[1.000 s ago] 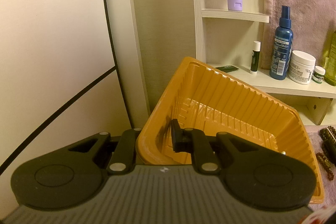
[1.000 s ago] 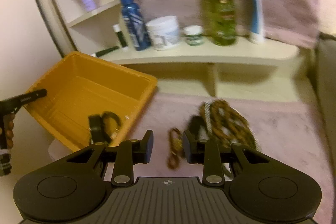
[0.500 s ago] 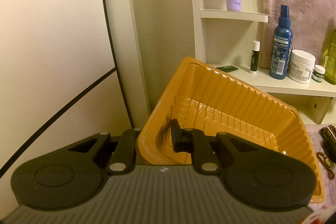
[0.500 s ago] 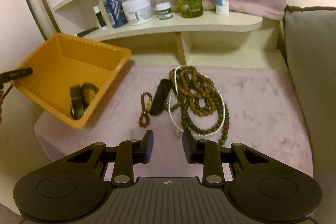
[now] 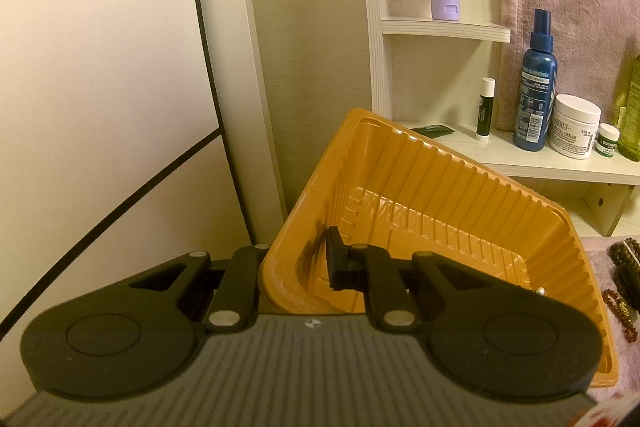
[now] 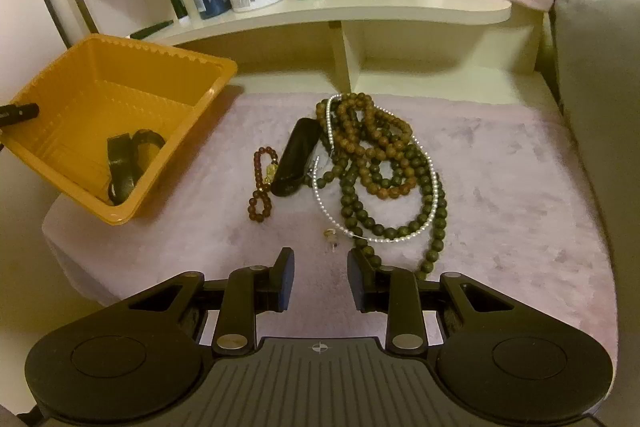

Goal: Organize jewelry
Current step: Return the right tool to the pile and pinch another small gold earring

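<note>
A tangle of bead necklaces (image 6: 376,167) is found on the pink cloth (image 6: 520,195), right of the orange tray (image 6: 96,79). The tray's left wall is clamped in the left gripper (image 5: 298,267), tilting it. The right gripper (image 6: 320,279) is held partly open and empty, near a small earring (image 6: 331,235).

We see an orange ribbed tray (image 6: 132,87) holding black bands (image 6: 124,167) — on a pale mauve cloth (image 6: 520,187). Beside it lie brown and dark green beads (image 6: 372,155), white pearls (image 6: 400,235), a reddish-brown bracelet (image 6: 262,187) — and a black case (image 6: 296,157).
</note>
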The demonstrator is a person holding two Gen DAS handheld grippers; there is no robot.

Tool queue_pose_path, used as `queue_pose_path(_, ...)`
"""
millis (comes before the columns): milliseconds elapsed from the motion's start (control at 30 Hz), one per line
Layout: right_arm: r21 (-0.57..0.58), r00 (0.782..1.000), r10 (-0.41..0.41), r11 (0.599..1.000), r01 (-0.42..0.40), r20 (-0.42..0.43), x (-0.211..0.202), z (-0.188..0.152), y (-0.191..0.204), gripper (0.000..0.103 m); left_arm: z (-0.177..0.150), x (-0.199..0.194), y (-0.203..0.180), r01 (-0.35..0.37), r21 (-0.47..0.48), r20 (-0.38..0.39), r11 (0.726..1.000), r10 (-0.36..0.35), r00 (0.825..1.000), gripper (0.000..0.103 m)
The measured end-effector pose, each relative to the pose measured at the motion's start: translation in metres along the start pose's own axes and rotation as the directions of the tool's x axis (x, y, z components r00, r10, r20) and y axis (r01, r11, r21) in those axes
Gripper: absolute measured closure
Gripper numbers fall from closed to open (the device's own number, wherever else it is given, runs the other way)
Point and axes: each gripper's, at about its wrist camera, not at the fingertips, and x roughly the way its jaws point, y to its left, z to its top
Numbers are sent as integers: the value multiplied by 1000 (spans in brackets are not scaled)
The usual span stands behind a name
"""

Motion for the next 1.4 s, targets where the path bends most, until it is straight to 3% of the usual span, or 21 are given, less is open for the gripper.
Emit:
queue_pose_path(600,-49,1000,-27,998,27,-8,22,7,4,73,0,-1,0,2,-3,0,1000,-2,1000,90)
queue_pose_path(767,-97,998,-56,994,57,9,27,8,7,82,0,-1,0,3,-2,1,1000,-3,1000,90)
queue_pose_path(1100,-167,996,-90,982,91,15,30,7,12,89,1,-1,0,3,-1,1,1000,-3,1000,90)
queue_pose_path(1167,-176,996,-89,980,90,14,31,7,14,95,1,-1,0,2,0,1,1000,-2,1000,90)
queue_pose_path(1400,-194,996,-89,977,90,16,29,9,17,95,1,-1,0,3,1,1,1000,-3,1000,90)
